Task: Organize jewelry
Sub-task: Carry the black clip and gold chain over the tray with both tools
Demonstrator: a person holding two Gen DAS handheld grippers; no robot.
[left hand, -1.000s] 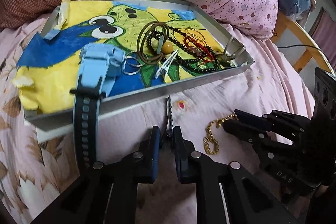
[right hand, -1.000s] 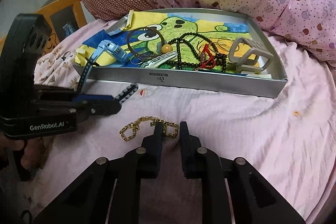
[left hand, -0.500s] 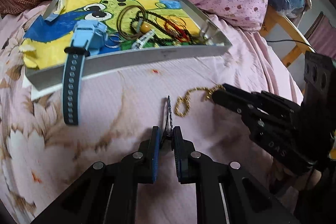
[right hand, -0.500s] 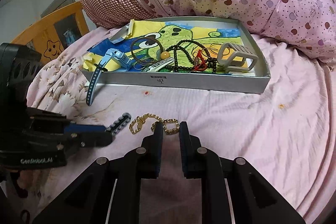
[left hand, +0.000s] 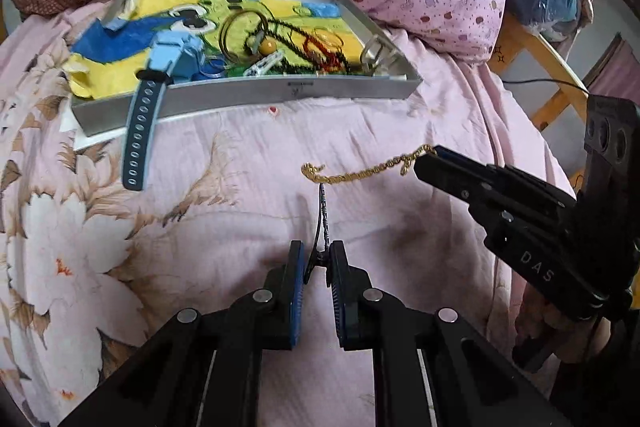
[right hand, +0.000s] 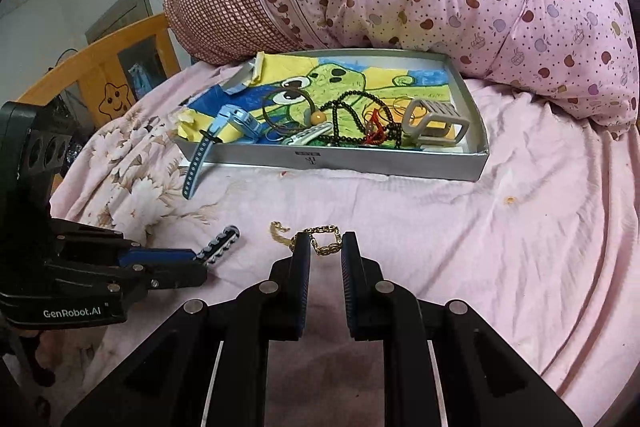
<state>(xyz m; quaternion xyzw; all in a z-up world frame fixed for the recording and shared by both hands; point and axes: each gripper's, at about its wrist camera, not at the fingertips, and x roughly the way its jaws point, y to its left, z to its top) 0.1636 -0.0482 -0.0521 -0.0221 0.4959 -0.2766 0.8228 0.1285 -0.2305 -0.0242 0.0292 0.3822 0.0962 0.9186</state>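
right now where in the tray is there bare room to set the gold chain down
The tray is bare along its back over the painted paper. The front is crowded: watch, beads, grey clip.

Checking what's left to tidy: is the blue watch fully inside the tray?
No, partly out. The blue watch has its body in the tray, but its strap drapes over the front wall onto the bedsheet.

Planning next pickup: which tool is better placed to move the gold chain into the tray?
Right: the right tool has the gold chain between its tips; the left tool is shut on a dark clip.
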